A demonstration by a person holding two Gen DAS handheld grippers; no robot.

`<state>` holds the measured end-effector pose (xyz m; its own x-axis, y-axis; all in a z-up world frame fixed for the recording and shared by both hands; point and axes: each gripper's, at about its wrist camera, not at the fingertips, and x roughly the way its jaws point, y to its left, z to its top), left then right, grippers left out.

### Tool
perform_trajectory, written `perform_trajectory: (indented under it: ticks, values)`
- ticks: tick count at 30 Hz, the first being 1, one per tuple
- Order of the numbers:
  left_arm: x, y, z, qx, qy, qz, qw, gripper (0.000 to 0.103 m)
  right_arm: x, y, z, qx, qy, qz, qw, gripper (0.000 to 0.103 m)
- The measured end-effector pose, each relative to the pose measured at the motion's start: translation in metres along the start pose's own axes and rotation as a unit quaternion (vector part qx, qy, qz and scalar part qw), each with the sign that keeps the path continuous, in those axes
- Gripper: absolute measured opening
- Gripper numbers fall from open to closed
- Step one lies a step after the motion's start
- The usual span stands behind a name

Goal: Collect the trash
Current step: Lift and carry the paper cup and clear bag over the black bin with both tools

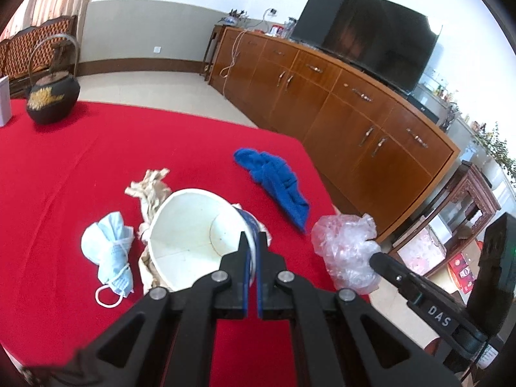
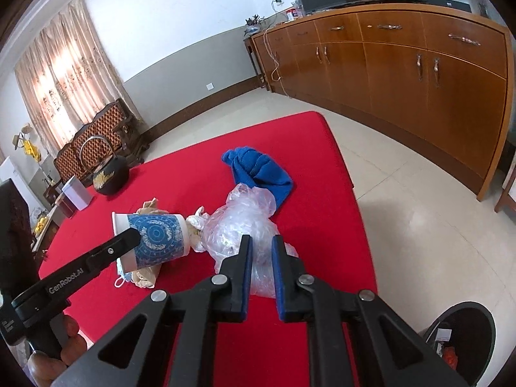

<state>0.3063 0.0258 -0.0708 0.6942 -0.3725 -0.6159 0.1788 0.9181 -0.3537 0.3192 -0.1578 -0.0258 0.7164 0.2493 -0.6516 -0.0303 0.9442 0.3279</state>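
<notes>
Trash is held in both grippers above the red tablecloth (image 1: pixel 64 161). A white paper cup with a blue patterned band (image 1: pixel 193 235) is pinched by its wall in the closed left gripper (image 1: pixel 253 242), lettered "GenRobot.AI". Crumpled clear plastic film (image 2: pixel 238 225) is clamped in the narrowly set right gripper (image 2: pixel 260 245), marked "DAS". Beside the cup lie a light blue face mask (image 1: pixel 111 251) and crumpled beige paper (image 1: pixel 151 190); beyond, a blue knitted cloth (image 1: pixel 277 183). A black waste bin (image 2: pixel 464 338) stands lower right.
</notes>
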Motion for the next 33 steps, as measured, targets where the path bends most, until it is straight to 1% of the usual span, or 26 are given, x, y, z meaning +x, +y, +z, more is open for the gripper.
perform_trajectory:
  ticks: [1,2,3,8,13,21,28,33]
  values:
    - [-0.002,-0.003,0.0,0.002,-0.002,-0.003,1.0,0.003,-0.003,-0.001,0.001,0.0,-0.002,0.0,1.0,0.012]
    - [-0.004,-0.006,0.0,0.005,-0.003,-0.005,1.0,0.003,-0.007,-0.002,0.001,0.0,-0.004,-0.002,1.0,0.009]
    - [-0.006,-0.009,0.0,0.008,-0.003,-0.009,0.9999,0.003,-0.01,-0.003,0.0,0.002,-0.006,-0.002,1.0,0.001]
    - [-0.008,-0.028,-0.005,0.023,0.002,-0.023,0.9995,0.003,-0.026,-0.012,-0.003,0.011,-0.011,-0.008,1.0,0.001]
    - [-0.012,-0.034,-0.011,0.024,0.006,-0.025,0.9994,0.003,-0.029,-0.019,-0.007,0.026,-0.004,0.001,1.0,0.001]
    - [-0.019,-0.053,-0.014,0.042,0.005,-0.039,0.9983,0.003,-0.059,-0.027,-0.007,0.03,-0.028,-0.01,0.999,0.001]
    - [-0.016,-0.09,-0.025,0.063,0.016,-0.067,0.9956,0.003,-0.091,-0.057,-0.014,0.049,-0.042,-0.038,0.997,0.001]
    - [-0.012,-0.129,-0.039,0.089,0.032,-0.097,0.9908,0.003,-0.12,-0.089,-0.026,0.068,-0.05,-0.066,0.994,0.001]
